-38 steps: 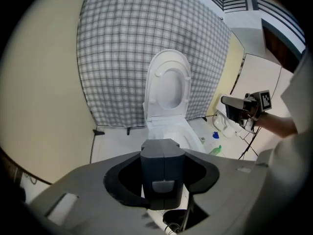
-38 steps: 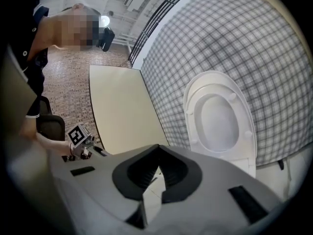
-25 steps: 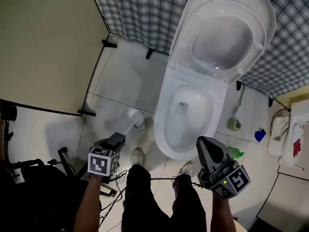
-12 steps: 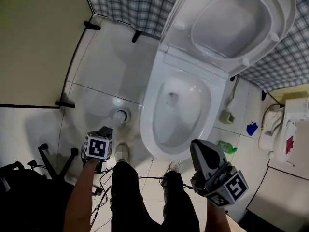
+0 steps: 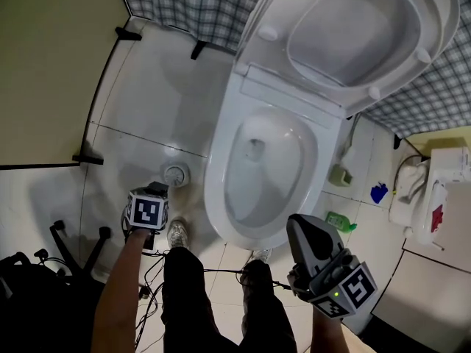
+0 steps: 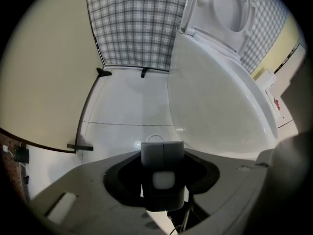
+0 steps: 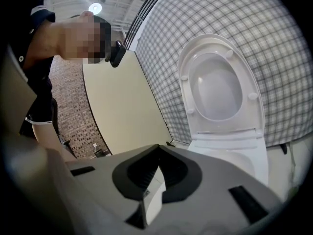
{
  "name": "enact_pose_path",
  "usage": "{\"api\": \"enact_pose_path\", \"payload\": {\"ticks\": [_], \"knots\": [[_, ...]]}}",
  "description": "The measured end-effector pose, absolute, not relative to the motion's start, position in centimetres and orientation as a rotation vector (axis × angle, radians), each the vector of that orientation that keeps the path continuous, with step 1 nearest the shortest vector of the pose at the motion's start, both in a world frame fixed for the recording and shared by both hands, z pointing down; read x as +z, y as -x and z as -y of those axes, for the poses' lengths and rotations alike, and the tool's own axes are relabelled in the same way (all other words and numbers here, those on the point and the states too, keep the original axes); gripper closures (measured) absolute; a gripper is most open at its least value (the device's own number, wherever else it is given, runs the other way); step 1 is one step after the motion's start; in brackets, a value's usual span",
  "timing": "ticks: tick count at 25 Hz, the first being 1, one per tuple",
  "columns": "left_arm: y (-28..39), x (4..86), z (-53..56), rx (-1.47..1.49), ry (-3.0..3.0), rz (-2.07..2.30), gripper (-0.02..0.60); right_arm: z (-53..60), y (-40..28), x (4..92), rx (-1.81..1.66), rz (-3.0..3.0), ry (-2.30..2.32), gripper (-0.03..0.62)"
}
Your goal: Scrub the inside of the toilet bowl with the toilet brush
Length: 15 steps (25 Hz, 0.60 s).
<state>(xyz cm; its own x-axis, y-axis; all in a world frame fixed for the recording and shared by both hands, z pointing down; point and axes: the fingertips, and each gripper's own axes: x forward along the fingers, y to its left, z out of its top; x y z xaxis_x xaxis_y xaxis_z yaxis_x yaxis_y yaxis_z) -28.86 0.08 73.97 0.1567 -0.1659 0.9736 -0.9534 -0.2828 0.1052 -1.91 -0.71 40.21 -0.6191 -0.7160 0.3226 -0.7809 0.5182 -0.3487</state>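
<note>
The white toilet bowl (image 5: 215, 197) stands open with its seat and lid (image 5: 353, 35) raised against the checked wall. To its left on the floor is the round brush holder (image 5: 175, 173), also seen as a ring (image 6: 155, 139) just past the jaws in the left gripper view. My left gripper (image 5: 157, 192) points steeply down right beside the holder. Its jaws (image 6: 162, 153) are closed round a white handle end (image 6: 164, 179) of the toilet brush; the brush head is hidden. My right gripper (image 5: 312, 240) hangs near the bowl's front right, shut and empty (image 7: 152, 192).
A beige partition (image 5: 51, 65) walls the left side. A black chair base (image 5: 73, 241) and cables lie at lower left. A green bottle (image 5: 339, 220), a blue object (image 5: 379, 193) and a white bin (image 5: 434, 197) sit right of the toilet. The person's shoes (image 5: 177, 234) stand before the bowl.
My left gripper has sunk toward the floor beside the holder, and the slanted white brush handle seen earlier no longer shows. My right gripper dropped a little.
</note>
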Motion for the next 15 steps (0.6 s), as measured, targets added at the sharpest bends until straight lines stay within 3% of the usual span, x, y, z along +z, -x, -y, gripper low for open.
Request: {"api": "enact_pose_path", "payload": {"ticks": [12, 15], "knots": [[25.7, 74.8, 3.1, 1.151, -1.774, 1.205, 0.386, 0.1, 0.6, 40.4, 0.706, 2.601, -1.339, 0.594], [25.6, 73.8, 3.3, 1.134, -1.820, 1.238, 0.343, -0.3, 0.3, 40.4, 0.708, 2.602, -1.340, 0.594]]}}
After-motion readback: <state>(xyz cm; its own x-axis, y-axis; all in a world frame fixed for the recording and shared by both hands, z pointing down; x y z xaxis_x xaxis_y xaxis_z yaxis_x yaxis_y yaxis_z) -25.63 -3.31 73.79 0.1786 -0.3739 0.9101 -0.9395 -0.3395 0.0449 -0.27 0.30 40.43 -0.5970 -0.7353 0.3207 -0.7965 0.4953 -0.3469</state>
